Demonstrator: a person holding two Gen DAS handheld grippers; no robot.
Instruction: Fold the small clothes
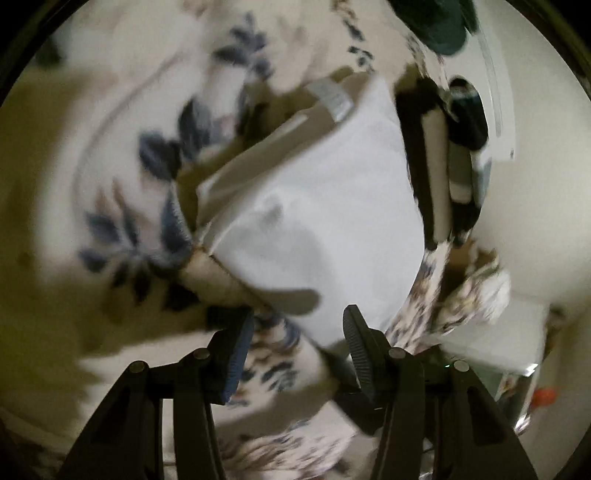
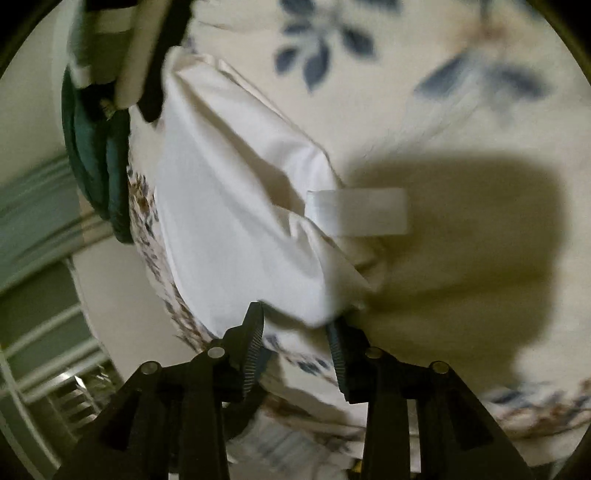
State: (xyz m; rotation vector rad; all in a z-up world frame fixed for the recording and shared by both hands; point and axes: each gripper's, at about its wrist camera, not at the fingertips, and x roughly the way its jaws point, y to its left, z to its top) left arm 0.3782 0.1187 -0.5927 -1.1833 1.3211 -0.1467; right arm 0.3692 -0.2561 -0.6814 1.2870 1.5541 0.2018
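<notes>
A small white garment [image 1: 314, 206] lies partly folded on a bedsheet [image 1: 110, 184] printed with blue flowers; the picture is blurred. My left gripper [image 1: 297, 326] is open at the garment's near edge, and a rolled hem runs to its left finger. The right gripper [image 1: 424, 147] shows at the garment's far side. In the right wrist view the white garment [image 2: 229, 206] carries a white label [image 2: 358, 212], and its near corner sits between the spread fingers of my open right gripper [image 2: 295, 338] without being pinched. The left gripper [image 2: 147, 55] is at the top left.
A dark green cloth [image 1: 436, 26] [image 2: 96, 166] lies at the bed's edge beyond the garment. The flowered sheet [image 2: 443, 92] spreads wide to the right, with a large shadow on it. Pale striped furniture [image 2: 37, 206] stands beside the bed.
</notes>
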